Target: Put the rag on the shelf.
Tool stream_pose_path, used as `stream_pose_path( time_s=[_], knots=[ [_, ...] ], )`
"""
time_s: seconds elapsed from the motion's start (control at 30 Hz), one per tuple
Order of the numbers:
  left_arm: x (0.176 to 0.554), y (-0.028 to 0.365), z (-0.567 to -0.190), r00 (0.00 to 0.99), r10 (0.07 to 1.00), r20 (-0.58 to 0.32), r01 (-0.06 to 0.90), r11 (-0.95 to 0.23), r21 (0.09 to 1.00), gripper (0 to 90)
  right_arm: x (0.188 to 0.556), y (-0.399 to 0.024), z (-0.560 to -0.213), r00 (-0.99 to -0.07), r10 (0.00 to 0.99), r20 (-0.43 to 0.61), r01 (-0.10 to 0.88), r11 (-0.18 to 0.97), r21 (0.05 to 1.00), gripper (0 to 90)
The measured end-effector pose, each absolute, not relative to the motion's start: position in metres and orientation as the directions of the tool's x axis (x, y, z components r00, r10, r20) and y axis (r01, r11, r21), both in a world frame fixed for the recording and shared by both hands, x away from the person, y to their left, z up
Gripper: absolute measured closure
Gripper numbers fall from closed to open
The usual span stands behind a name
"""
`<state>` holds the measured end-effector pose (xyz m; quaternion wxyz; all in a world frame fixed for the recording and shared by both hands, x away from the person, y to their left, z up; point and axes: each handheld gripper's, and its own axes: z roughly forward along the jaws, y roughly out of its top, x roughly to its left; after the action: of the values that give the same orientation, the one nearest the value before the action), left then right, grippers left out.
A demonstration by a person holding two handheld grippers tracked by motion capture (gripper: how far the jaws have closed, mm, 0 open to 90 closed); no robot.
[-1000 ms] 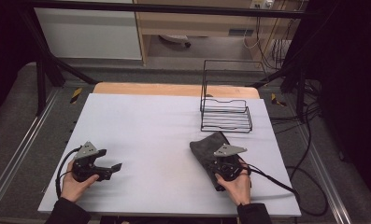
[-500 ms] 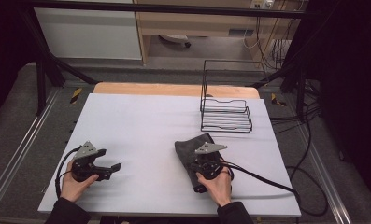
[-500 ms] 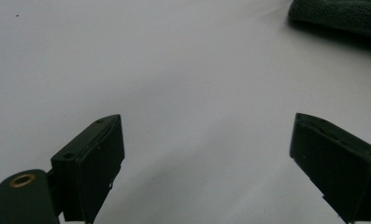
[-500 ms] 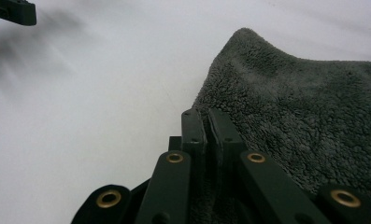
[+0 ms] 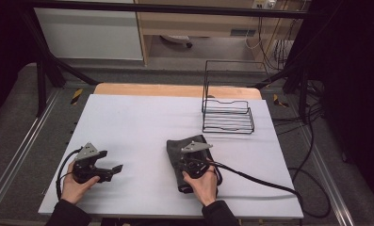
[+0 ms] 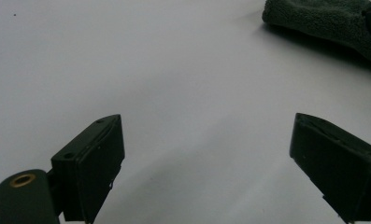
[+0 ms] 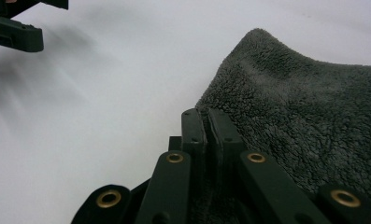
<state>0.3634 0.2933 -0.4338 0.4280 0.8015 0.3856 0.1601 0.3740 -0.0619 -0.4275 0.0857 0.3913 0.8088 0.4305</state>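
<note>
Dark grey fleece cloth (image 5: 188,160) dragged further left across white counter (image 5: 137,122), right gripper (image 7: 206,126) jaws clamped on its edge; left gripper (image 6: 206,158) unmoved, jaws wide open, empty.

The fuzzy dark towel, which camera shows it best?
The right gripper view: the towel is close, its fleecy pile clear, with the right claw shut on its edge. The high view shows the towel small, partly under the hand. The left gripper view catches just a corner.
</note>
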Motion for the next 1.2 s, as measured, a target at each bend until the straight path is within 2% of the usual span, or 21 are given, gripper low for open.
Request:
stream_pose_path(
  time_s=[0.6, 0.63, 0.67, 0.7, 0.77, 0.9, 1.03, 1.07, 1.2],
  knots=[
    [0.364, 0.292, -0.434, 0.655, 0.752, -0.076, 0.486, -0.341, 0.805, 10.4, 0.377, -0.023, -0.445, -0.700, 0.690, 0.182, 0.551, 0.360, 0.753, 84.1],
    [0.363, 0.292, -0.433, 0.655, 0.751, -0.078, 0.487, -0.341, 0.804, 10.4, 0.377, -0.023, -0.445, -0.700, 0.690, 0.182, 0.551, 0.360, 0.753, 81.3],
    [0.363, 0.291, -0.433, 0.657, 0.750, -0.078, 0.485, -0.341, 0.805, 10.4, 0.377, -0.023, -0.444, -0.708, 0.677, 0.200, 0.551, 0.353, 0.756, 73.4],
    [0.363, 0.290, -0.433, 0.656, 0.751, -0.081, 0.485, -0.337, 0.807, 10.4, 0.377, -0.023, -0.444, -0.708, 0.677, 0.200, 0.551, 0.353, 0.756, 73.4],
    [0.362, 0.289, -0.431, 0.659, 0.748, -0.080, 0.484, -0.340, 0.807, 10.1, 0.375, -0.025, -0.438, -0.725, 0.659, 0.202, 0.532, 0.347, 0.772, 65.7],
    [0.361, 0.285, -0.430, 0.664, 0.742, -0.088, 0.486, -0.340, 0.805, 8.6, 0.374, -0.044, -0.417, -0.737, 0.661, 0.140, 0.472, 0.356, 0.806, 51.4],
    [0.359, 0.281, -0.428, 0.670, 0.736, -0.095, 0.483, -0.336, 0.809, 7.9, 0.374, -0.071, -0.409, -0.720, 0.685, 0.115, 0.473, 0.362, 0.803, 53.0],
    [0.360, 0.280, -0.428, 0.671, 0.735, -0.095, 0.484, -0.337, 0.808, 7.9, 0.375, -0.092, -0.410, -0.702, 0.705, 0.096, 0.482, 0.372, 0.793, 55.7],
    [0.360, 0.276, -0.429, 0.674, 0.732, -0.095, 0.490, -0.348, 0.800, 8.0, 0.372, -0.126, -0.426, -0.669, 0.735, 0.111, 0.542, 0.380, 0.750, 62.0]
  ],
)
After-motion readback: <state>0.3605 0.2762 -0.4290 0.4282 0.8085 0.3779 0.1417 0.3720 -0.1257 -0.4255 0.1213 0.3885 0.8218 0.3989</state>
